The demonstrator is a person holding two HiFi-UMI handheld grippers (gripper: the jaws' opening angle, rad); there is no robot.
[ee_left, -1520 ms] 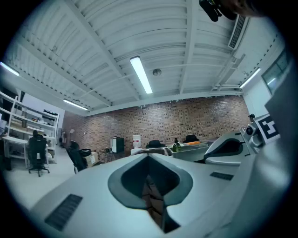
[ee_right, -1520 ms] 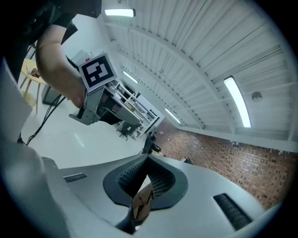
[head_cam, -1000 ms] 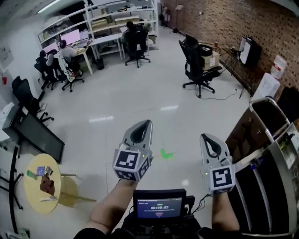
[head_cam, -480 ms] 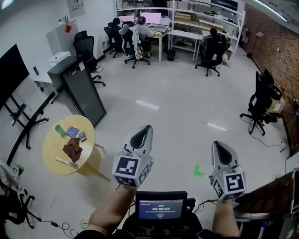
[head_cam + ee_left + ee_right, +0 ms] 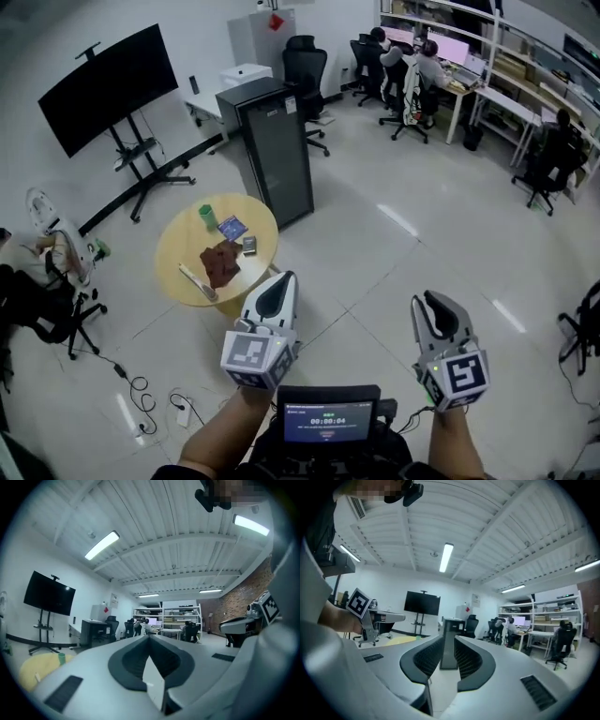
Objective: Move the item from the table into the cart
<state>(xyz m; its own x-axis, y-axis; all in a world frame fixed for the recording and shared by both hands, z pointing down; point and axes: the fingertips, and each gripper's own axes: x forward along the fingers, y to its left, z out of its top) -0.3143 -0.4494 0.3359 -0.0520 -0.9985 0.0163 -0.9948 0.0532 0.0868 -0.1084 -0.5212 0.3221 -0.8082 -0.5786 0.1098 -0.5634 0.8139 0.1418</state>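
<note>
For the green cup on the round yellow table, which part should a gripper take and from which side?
Probably the side wall of the green cup, jaws level, coming in over the table's far-left rim in the head view. It stands upright near that rim, with the blue packet on its right.

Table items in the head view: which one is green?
The cup, upright at the table's far edge; the lump is brown, the packet blue, the stick pale.
</note>
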